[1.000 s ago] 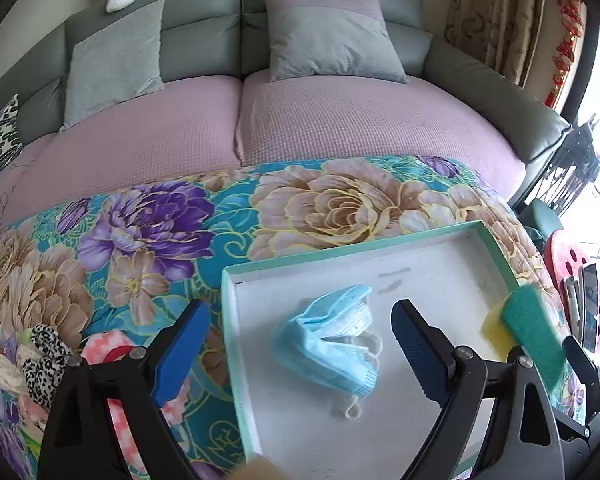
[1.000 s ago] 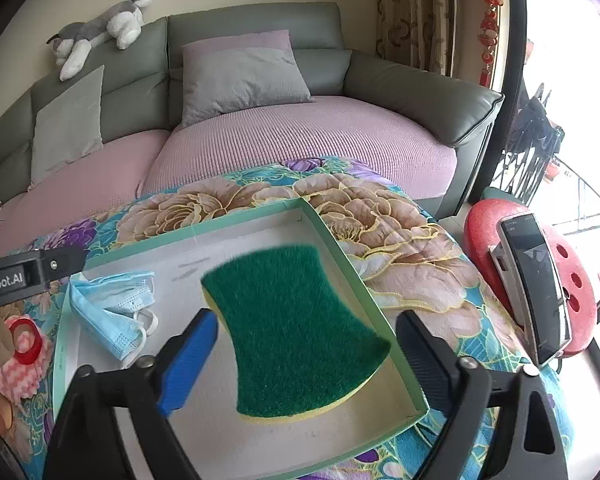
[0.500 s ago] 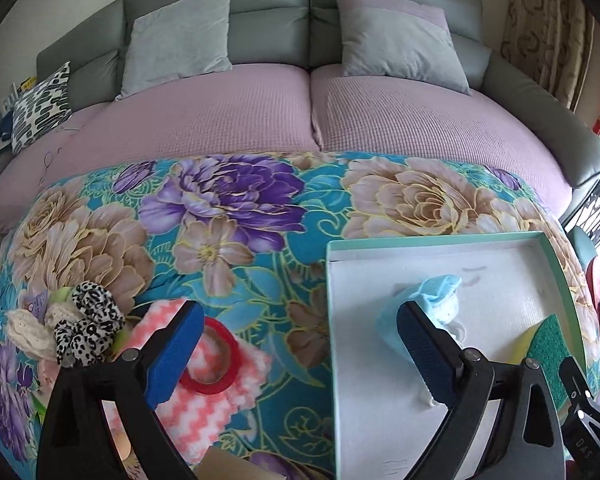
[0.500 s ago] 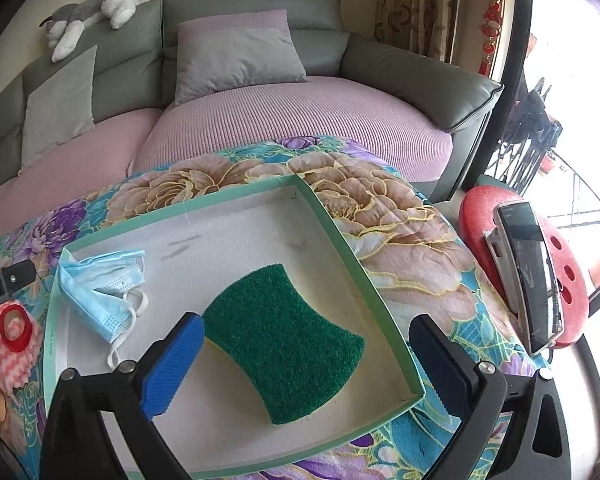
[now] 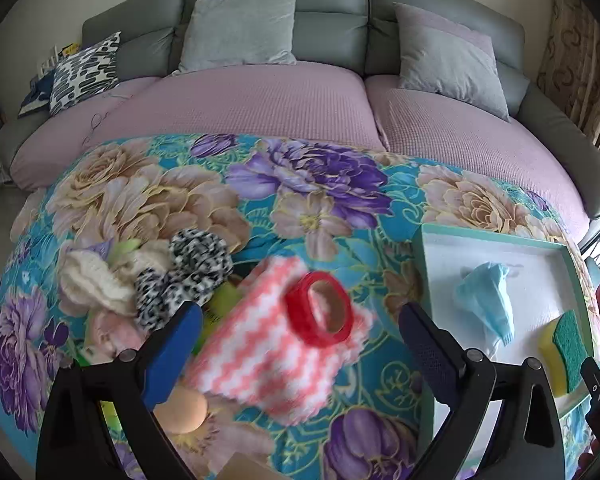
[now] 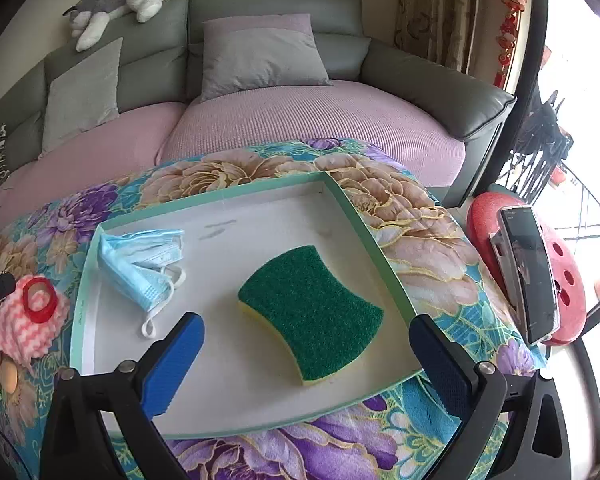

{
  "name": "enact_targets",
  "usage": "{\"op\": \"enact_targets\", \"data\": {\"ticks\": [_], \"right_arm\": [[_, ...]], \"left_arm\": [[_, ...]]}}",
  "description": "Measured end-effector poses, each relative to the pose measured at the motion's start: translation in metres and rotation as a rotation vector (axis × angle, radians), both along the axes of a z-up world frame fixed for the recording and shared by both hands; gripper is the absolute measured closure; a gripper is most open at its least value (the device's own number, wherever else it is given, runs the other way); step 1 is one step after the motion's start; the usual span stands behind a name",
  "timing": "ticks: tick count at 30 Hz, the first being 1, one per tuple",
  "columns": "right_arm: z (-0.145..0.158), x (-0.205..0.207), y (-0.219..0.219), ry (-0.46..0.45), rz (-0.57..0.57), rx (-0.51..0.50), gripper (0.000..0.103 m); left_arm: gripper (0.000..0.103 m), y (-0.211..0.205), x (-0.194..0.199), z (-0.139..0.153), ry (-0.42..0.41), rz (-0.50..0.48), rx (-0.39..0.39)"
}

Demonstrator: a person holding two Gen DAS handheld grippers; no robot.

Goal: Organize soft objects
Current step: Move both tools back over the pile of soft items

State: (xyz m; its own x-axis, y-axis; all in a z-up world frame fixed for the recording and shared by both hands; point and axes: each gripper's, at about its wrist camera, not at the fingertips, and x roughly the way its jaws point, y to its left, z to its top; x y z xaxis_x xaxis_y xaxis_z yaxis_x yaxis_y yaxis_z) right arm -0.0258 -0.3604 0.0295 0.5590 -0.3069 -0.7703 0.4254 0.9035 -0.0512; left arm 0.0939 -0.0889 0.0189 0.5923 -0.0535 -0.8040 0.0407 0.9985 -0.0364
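Observation:
My left gripper (image 5: 300, 344) is open and empty, just above a pink-and-white zigzag cloth (image 5: 268, 364) with a red tape roll (image 5: 320, 308) on it. Left of it lie a leopard-print scrunchie (image 5: 188, 272), a cream knit piece (image 5: 96, 280) and an orange ball (image 5: 184, 410). My right gripper (image 6: 308, 356) is open and empty over the white tray (image 6: 340, 196), which holds a green-and-yellow sponge (image 6: 312, 308) and a blue face mask (image 6: 140, 264). The tray (image 5: 428, 264), mask (image 5: 488, 300) and sponge (image 5: 564, 352) also show in the left wrist view.
The floral quilt (image 5: 308, 184) covers the table in front of a pink-covered sofa (image 5: 260, 96) with grey cushions. A red stool (image 6: 560, 272) with a phone (image 6: 532, 268) stands to the right. A plush dog (image 6: 116, 0) lies on the sofa back.
My left gripper has swung left from over the mask in the tray to over the zigzag cloth. The sponge dropped from my right gripper into the tray, and the gripper has drawn back.

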Motion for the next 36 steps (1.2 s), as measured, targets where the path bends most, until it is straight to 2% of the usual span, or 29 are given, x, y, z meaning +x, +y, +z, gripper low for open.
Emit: {"op": "enact_targets", "data": {"ticks": [7,14,23,28,36], "right_arm": [[0.011,-0.009,0.028,-0.015,0.057,0.019,0.0],[0.016,0.0,0.07,-0.027,0.133,0.038,0.0],[0.012,0.025,0.151,-0.021,0.313,0.069,0.0],[0.007,0.035,0.194,-0.01,0.422,0.096,0.0],[-0.006,0.043,0.24,0.024,0.514,0.096,0.0]], "left_arm": [[0.004,0.031,-0.029,0.006,-0.013,0.023,-0.028],[0.004,0.068,-0.054,0.013,-0.044,0.059,-0.034],[0.004,0.138,-0.06,0.012,-0.042,0.214,-0.061],[0.004,0.164,-0.059,0.012,-0.044,0.264,-0.065],[0.004,0.207,-0.062,0.005,-0.026,0.344,-0.084]]}}
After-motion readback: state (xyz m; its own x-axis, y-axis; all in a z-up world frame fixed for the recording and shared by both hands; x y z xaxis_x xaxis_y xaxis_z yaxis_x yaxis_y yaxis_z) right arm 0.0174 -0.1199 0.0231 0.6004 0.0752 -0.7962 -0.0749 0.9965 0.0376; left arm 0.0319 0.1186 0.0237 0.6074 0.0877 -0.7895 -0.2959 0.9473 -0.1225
